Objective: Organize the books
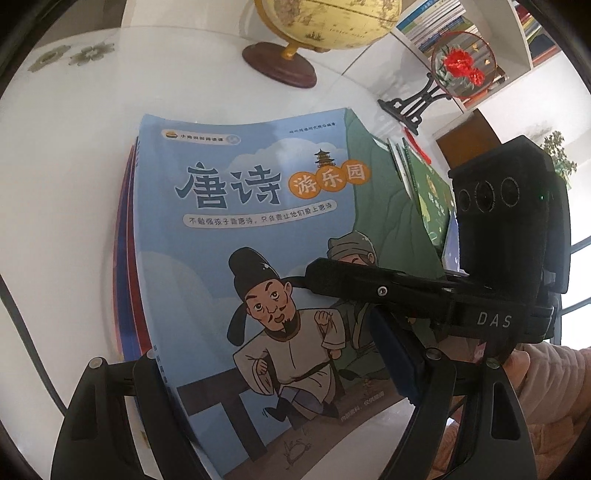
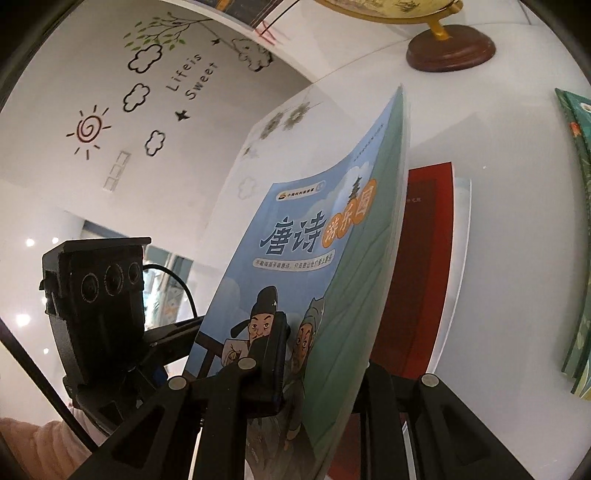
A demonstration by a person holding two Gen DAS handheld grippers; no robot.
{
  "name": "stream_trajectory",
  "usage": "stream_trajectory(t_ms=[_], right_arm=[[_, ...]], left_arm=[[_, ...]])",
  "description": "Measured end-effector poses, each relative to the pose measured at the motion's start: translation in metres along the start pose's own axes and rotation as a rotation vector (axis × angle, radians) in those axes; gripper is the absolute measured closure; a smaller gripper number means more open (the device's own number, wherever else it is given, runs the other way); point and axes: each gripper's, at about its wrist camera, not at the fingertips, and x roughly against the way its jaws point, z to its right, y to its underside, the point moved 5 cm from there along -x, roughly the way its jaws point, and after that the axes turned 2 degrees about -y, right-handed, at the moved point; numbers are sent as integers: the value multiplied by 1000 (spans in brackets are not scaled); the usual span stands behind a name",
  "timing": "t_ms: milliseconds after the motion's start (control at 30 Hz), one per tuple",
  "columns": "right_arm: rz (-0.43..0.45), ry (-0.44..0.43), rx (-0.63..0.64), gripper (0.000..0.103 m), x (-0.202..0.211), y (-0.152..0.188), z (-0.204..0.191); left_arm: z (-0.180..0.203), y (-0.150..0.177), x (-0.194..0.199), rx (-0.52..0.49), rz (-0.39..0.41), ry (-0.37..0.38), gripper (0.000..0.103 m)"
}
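Handling: the blue book (image 1: 236, 229) read as a thin softcover – light, flexible, with a glossy cover that would likely slip under a weak pinch. Its cover bowed visibly in the right wrist view, so it would probably sag if held by one corner alone.
Grip point: the lower edge near the spine side appeared the best place to hold; a second support along the opposite long edge would keep it flat.
Appearance: pale blue cover with large dark Chinese title characters, three orange discs bearing further characters, a small pagoda, a green hill, and two cartoon figures in traditional robes and hats.
Location: the book was lifted on a slant above a white table (image 1: 66, 177), over a stack of other books (image 1: 127, 258) whose red and purple edges showed beneath its left side.
Right gripper (image 2: 317, 373): narrow – jaws clamped on the book's lower edge, one pad pressing the front cover over the figures.
Left gripper (image 1: 273, 373): jaws wide, straddling the book's lower portion; whether the pads pressed the book could not be told.
Surroundings: a globe (image 1: 332, 22) on a wooden base stood beyond the book; green books (image 2: 580, 236) lay apart to the right.
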Motion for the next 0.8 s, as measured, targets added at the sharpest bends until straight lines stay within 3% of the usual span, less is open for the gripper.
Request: stream_trajectory(t_ms=[333, 433, 633, 700, 800], right_arm=[[-2, 16, -42, 83, -11, -2, 2], [-20, 34, -67, 71, -12, 1, 5], [-63, 72, -85, 62, -10, 2, 2], [-82, 90, -75, 55, -10, 3, -2], [-97, 100, -70, 53, -8, 5, -4]], left_arm=[[-5, 0, -1, -32, -11, 5, 23], [-6, 1, 0, -28, -15, -1, 22], [-13, 6, 6, -1, -17, -13, 21], [-18, 10, 10, 4, -15, -24, 21], [-27, 13, 16, 32, -7, -29, 21]])
